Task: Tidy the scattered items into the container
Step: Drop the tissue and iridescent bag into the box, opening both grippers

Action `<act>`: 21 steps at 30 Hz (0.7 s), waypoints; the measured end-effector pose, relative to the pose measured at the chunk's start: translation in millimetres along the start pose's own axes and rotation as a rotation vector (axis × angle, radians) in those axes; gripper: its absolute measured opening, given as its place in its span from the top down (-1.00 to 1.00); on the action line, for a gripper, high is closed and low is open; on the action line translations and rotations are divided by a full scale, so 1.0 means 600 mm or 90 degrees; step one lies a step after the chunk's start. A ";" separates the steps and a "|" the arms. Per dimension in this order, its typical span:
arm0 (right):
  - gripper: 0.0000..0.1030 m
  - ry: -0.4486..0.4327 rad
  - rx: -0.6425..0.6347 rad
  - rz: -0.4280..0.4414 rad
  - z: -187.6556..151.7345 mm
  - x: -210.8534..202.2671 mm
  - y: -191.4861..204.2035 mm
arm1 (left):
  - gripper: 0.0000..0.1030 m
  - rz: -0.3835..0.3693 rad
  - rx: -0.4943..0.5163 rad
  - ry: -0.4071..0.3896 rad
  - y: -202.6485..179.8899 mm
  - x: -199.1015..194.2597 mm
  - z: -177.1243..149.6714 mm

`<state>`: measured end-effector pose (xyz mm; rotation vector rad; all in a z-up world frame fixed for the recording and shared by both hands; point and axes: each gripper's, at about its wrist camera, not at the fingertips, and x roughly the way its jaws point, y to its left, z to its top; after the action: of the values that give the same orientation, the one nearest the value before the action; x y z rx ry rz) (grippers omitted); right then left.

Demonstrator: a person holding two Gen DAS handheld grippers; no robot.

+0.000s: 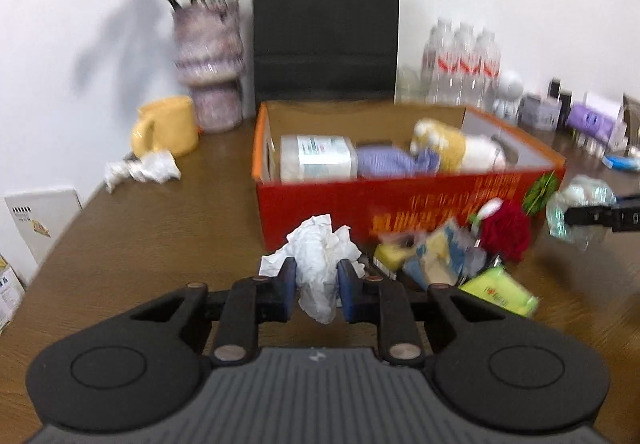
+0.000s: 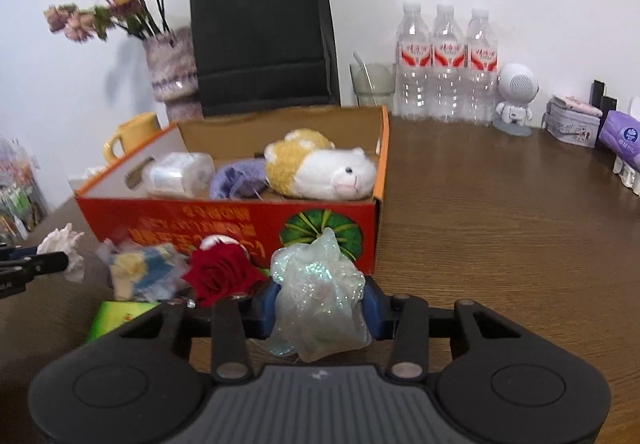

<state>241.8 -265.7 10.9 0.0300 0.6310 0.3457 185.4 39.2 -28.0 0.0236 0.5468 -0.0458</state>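
A red cardboard box (image 1: 320,204) (image 2: 180,220) stands open on the wooden table and holds a plush hamster (image 2: 320,168), a purple cloth (image 2: 236,180) and a clear tub (image 2: 180,172). In front of it my left gripper (image 1: 318,284) is shut on a crumpled white tissue (image 1: 320,256). To the right, my right gripper (image 2: 320,304) is shut on a glittery translucent pouch (image 2: 316,284). Between the two lie a red rose (image 2: 220,272), a blue and yellow packet (image 2: 144,272) and a green packet (image 1: 500,290).
Another crumpled tissue (image 1: 144,168) lies by a yellow mug (image 1: 168,128) at the back left. A vase of flowers (image 1: 208,64), a black paper bag (image 1: 326,28), three water bottles (image 2: 446,60), a glass (image 2: 372,84) and small items line the wall.
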 end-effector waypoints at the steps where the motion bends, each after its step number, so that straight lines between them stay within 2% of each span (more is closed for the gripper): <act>1: 0.20 -0.009 0.002 0.008 0.005 -0.012 0.000 | 0.57 -0.002 -0.001 -0.016 0.004 -0.014 0.010; 6: 0.20 -0.061 -0.016 0.062 0.075 -0.048 0.012 | 0.55 -0.005 0.017 -0.103 0.011 -0.053 0.098; 9: 0.20 -0.048 -0.037 0.091 0.138 -0.026 0.029 | 0.53 -0.030 0.018 -0.095 0.006 -0.028 0.170; 11: 0.20 -0.014 -0.057 0.086 0.172 0.013 0.042 | 0.53 -0.037 0.017 -0.057 -0.002 0.011 0.207; 14: 0.20 0.062 -0.069 0.075 0.205 0.088 0.052 | 0.53 -0.047 0.003 0.038 -0.013 0.093 0.239; 18: 0.20 0.142 -0.078 0.047 0.203 0.176 0.058 | 0.53 -0.017 0.020 0.129 -0.033 0.188 0.229; 21: 0.20 0.183 -0.064 0.040 0.190 0.224 0.053 | 0.53 -0.015 0.013 0.201 -0.040 0.248 0.206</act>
<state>399.7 -183.1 30.4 -0.0983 0.8972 0.4474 375.3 5.3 -0.2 0.0442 0.8624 -0.0718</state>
